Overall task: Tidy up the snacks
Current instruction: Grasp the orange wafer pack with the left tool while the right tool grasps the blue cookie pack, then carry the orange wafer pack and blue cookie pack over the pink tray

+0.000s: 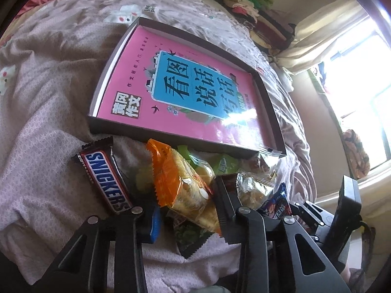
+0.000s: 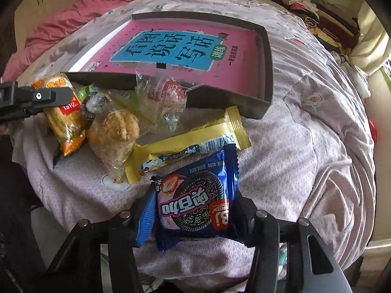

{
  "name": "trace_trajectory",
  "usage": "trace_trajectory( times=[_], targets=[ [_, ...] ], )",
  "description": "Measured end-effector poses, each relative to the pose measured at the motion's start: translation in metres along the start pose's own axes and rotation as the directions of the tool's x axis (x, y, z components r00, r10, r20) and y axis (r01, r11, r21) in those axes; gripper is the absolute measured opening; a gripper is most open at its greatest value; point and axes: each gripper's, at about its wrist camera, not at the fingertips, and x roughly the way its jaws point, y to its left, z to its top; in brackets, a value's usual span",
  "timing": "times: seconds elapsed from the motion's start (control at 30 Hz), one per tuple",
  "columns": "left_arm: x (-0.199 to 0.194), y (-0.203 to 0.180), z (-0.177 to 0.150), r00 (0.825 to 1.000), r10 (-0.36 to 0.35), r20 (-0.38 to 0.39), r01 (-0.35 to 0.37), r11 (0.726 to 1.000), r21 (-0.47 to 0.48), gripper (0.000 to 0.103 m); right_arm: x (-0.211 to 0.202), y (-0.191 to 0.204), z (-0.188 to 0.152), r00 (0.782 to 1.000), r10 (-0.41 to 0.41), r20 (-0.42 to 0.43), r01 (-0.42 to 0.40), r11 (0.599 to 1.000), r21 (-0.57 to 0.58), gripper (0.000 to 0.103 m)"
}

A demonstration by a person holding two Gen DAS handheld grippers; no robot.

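Observation:
A dark shallow box (image 1: 156, 131) (image 2: 220, 102) with a pink book (image 1: 176, 83) (image 2: 171, 46) in it lies on the bed. Snacks lie in front of it. My left gripper (image 1: 188, 210) is around an orange cracker packet (image 1: 180, 183) (image 2: 66, 119); its jaws touch the packet's sides. A Snickers bar (image 1: 105, 178) lies to its left. My right gripper (image 2: 195, 210) is around a blue Oreo-style cookie packet (image 2: 195, 202), jaws against both its sides. A yellow wafer bar (image 2: 190, 144), a clear bag with a pastry (image 2: 114, 131) and a clear bag with a red sweet (image 2: 166, 97) lie between.
The bed has a pale lilac patterned quilt (image 2: 305, 146) and a pink blanket (image 2: 73, 17) at the back. Folded clothes (image 2: 317, 12) are piled at the far right. A bright window (image 1: 354, 85) is to the right. Green-wrapped snacks (image 1: 224, 166) lie by the box.

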Motion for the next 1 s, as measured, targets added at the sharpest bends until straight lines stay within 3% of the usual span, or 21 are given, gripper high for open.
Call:
trace_trajectory(
  times=[0.27,0.63,0.77,1.0],
  targets=[
    [-0.012,0.007,-0.002,0.998,-0.056,0.005,0.056,0.998,-0.014,0.034,-0.023,-0.014,-0.011,0.994,0.076,0.074,-0.084,0.989,0.122,0.054],
    [-0.020,0.019,0.008,0.991,-0.134,0.028,0.135,0.989,-0.057,0.032,-0.030,-0.034,-0.013,0.986,0.097,0.137,-0.127,0.964,0.235,0.054],
    [-0.021,0.023,0.008,0.981,-0.195,0.025,0.196,0.978,-0.074,0.026,-0.029,-0.039,-0.014,0.973,0.145,0.178,-0.192,0.941,0.277,0.054],
    [-0.017,0.006,0.004,0.977,-0.213,0.007,0.213,0.977,-0.020,0.023,-0.036,-0.040,-0.015,0.953,0.173,0.250,-0.244,0.926,0.288,0.053]
  ],
)
